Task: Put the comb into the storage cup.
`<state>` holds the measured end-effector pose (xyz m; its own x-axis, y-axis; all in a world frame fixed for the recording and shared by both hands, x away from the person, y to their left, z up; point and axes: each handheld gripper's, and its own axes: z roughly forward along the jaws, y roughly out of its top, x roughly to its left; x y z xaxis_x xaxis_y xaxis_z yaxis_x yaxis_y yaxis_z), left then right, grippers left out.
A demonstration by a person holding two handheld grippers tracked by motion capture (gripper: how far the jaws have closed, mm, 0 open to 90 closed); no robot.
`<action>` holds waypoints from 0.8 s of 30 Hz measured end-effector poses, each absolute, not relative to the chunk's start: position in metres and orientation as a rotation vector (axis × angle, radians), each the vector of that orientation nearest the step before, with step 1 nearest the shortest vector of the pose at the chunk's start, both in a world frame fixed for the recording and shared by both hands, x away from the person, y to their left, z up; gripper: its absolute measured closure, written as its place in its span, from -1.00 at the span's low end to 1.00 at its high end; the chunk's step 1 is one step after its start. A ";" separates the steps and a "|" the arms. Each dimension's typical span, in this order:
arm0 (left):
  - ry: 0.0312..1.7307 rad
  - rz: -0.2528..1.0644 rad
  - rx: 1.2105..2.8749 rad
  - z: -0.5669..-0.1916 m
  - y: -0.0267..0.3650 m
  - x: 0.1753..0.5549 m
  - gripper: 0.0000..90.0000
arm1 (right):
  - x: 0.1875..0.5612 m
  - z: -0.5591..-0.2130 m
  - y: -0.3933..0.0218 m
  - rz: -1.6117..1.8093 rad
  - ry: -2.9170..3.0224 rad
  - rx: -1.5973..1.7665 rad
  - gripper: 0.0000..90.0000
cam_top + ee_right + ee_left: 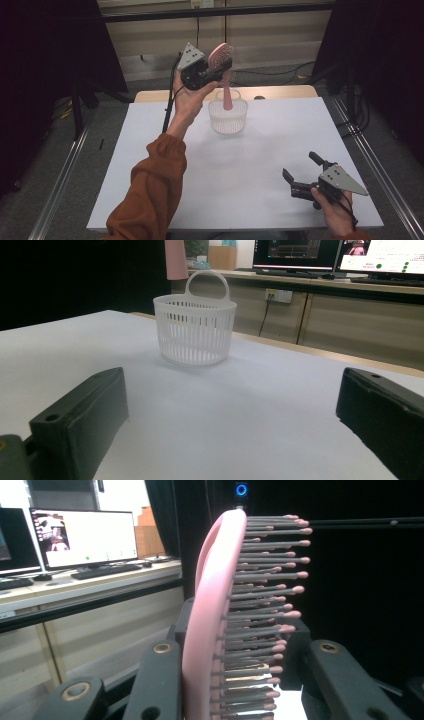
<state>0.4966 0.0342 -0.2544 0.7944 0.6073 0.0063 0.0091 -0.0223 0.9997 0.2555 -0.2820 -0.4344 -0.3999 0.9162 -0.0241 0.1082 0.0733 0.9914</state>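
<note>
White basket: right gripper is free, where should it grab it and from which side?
Probably the looped handle at the basket's rim, coming from above: it stands upright on the table, and the slatted body looks wide for the right gripper, whose jaws stand open. The left gripper holds the pink hairbrush over it, so wait.

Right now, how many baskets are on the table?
1: a white basket stands near the table's far edge, under the pink hairbrush that the left gripper holds.
</note>
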 end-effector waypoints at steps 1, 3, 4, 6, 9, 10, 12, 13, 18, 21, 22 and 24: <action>0.519 0.501 1.528 -0.255 0.032 0.497 0.43 | 0.255 -0.434 -0.282 1.405 1.624 1.040 -1.00; 0.513 0.514 1.536 -0.257 0.028 0.499 0.43 | 0.255 -0.435 -0.282 1.404 1.626 1.043 -1.00; 0.512 0.521 1.548 -0.258 0.027 0.500 0.43 | 0.255 -0.435 -0.282 1.405 1.626 1.044 -1.00; 0.519 0.513 1.557 -0.263 0.025 0.502 0.43 | 0.255 -0.434 -0.282 1.406 1.626 1.039 -1.00; 0.536 0.526 1.576 -0.270 0.026 0.507 0.43 | 0.255 -0.434 -0.282 1.404 1.627 1.041 -1.00; 0.545 0.520 1.569 -0.272 0.027 0.509 0.43 | 0.255 -0.435 -0.282 1.404 1.627 1.043 -1.00; 0.557 0.521 1.567 -0.276 0.030 0.511 0.43 | 0.255 -0.435 -0.282 1.402 1.628 1.042 -1.00; 0.559 0.530 1.574 -0.278 0.031 0.512 0.43 | 0.254 -0.435 -0.282 1.404 1.629 1.044 -1.00; 0.587 0.521 1.576 -0.291 0.033 0.515 0.43 | 0.254 -0.435 -0.282 1.398 1.634 1.045 -1.00; 0.612 0.507 1.577 -0.299 0.035 0.518 0.43 | 0.254 -0.435 -0.282 1.401 1.636 1.043 -1.00; 0.617 0.497 1.572 -0.301 0.037 0.520 0.43 | 0.254 -0.435 -0.282 1.401 1.636 1.042 -1.00; 0.627 0.475 1.561 -0.305 0.039 0.522 0.43 | 0.254 -0.435 -0.282 1.407 1.629 1.040 -1.00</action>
